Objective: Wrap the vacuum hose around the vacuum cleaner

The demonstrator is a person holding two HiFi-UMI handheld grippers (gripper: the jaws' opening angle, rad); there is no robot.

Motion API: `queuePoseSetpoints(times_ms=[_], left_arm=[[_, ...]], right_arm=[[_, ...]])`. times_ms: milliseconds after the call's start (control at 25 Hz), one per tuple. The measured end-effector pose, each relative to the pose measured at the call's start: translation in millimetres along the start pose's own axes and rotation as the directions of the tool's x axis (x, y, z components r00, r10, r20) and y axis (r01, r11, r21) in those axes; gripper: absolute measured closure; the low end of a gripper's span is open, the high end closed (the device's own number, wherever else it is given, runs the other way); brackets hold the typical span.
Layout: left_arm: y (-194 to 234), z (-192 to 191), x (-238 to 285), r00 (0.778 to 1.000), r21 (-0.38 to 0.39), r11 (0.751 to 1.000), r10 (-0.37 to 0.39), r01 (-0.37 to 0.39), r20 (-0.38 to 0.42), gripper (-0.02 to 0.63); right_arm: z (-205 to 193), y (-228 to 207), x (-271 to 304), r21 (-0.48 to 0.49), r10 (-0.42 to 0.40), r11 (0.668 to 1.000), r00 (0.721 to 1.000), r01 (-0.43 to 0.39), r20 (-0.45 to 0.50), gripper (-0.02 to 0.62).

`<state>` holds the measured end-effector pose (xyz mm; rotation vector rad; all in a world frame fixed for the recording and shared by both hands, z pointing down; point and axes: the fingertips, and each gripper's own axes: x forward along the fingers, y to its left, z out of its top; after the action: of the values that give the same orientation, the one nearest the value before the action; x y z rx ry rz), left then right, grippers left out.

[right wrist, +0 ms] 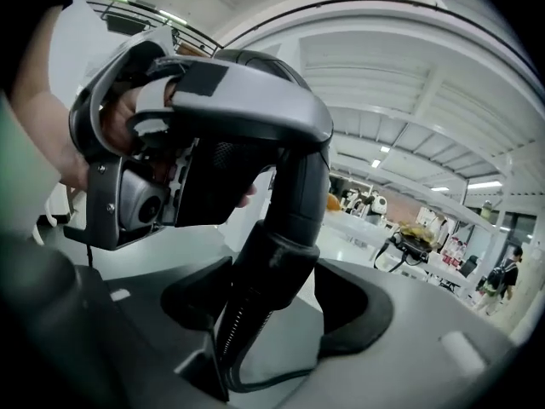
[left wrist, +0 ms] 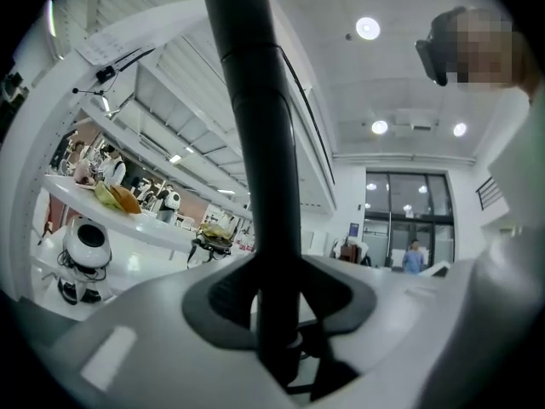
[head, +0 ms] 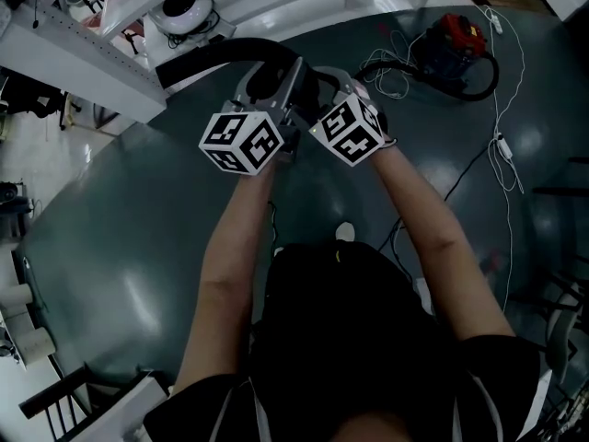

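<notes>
The red vacuum cleaner [head: 453, 44] sits on the dark floor at the upper right, far from both hands. Its black rigid tube [head: 207, 58] runs from the upper left to my two grippers, which are held side by side at the centre. My left gripper [head: 269, 79] is shut on the tube [left wrist: 260, 143], which stands upright between its pads [left wrist: 223, 301]. My right gripper [head: 324, 83] stands open, and the black cuff [right wrist: 277, 267] with ribbed hose [right wrist: 238, 331] lies between its jaws, close to both pads. The left gripper's grey body [right wrist: 213, 109] fills the view just above.
A black hose loop [head: 488, 79] curls beside the vacuum cleaner. A white cable [head: 504, 141] and black cords [head: 460, 178] trail across the floor on the right. White benches [head: 83, 58] with a round white device [head: 184, 7] line the upper left. A person's shoe [head: 344, 232] shows below.
</notes>
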<state>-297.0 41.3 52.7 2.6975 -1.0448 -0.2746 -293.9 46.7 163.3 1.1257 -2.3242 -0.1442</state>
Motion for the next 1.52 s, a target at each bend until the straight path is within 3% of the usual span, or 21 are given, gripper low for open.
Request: queuePoseSetpoints(times_ms=[120, 240, 440, 640, 720, 1040, 1240, 1400, 1520], left_arm=[[2.2, 7.2, -3.6, 1.000, -0.018, 1.000, 0.004, -0.004, 0.011, 0.451], [8.1, 12.6, -8.9, 1.000, -0.055, 0.998, 0.013, -0.012, 0.023, 0.451], [13.3, 50.1, -20.0, 0.994, -0.104, 0.994, -0.009, 0.021, 0.111, 0.451], [15.1, 91.8, -29.1, 0.982, -0.159, 0.984, -0.050, 0.080, 0.185, 0.453], [21.5, 96.3, -31.7, 0.980, -0.169, 0.983, -0.040, 0.073, 0.193, 0.453], [52.9, 83.2, -36.1, 0.976, -0.244, 0.969, 0.014, 0.040, 0.218, 0.456], [58.9, 76.8, -36.2, 0.977, -0.217, 0.976, 0.047, -0.001, 0.208, 0.443], [66.6, 61.7, -36.7, 0.985, -0.211, 0.976, 0.080, -0.046, 0.155, 0.383], [61.5, 40.7, -35.4, 0.992, -0.216, 0.976, 0.065, -0.042, 0.104, 0.377]], right_arm=[[6.6, -5.3, -3.1, 0.049, -0.026, 0.999, 0.997, 0.023, 0.066, 0.243], [4.6, -1.8, -1.3, 0.133, 0.010, 0.991, 0.996, -0.021, 0.084, 0.233], [-41.5, 36.4, 16.6, 0.044, 0.119, 0.992, 0.989, -0.116, -0.083, 0.226], [-72.1, 52.5, 27.6, 0.084, 0.141, 0.988, 0.981, -0.131, -0.132, 0.293], [-70.7, 55.1, 28.1, 0.073, 0.151, 0.987, 0.980, -0.143, -0.130, 0.413], [-83.4, 50.0, 19.0, 0.071, 0.173, 0.984, 0.961, -0.162, -0.217, 0.422], [-93.5, 36.2, 14.9, 0.064, 0.148, 0.989, 0.942, -0.135, -0.301, 0.423], [-90.9, 15.8, 11.5, 0.143, 0.133, 0.985, 0.941, -0.092, -0.312, 0.423], [-84.7, -2.4, 8.0, 0.249, 0.143, 0.966, 0.947, -0.070, -0.287, 0.422]])
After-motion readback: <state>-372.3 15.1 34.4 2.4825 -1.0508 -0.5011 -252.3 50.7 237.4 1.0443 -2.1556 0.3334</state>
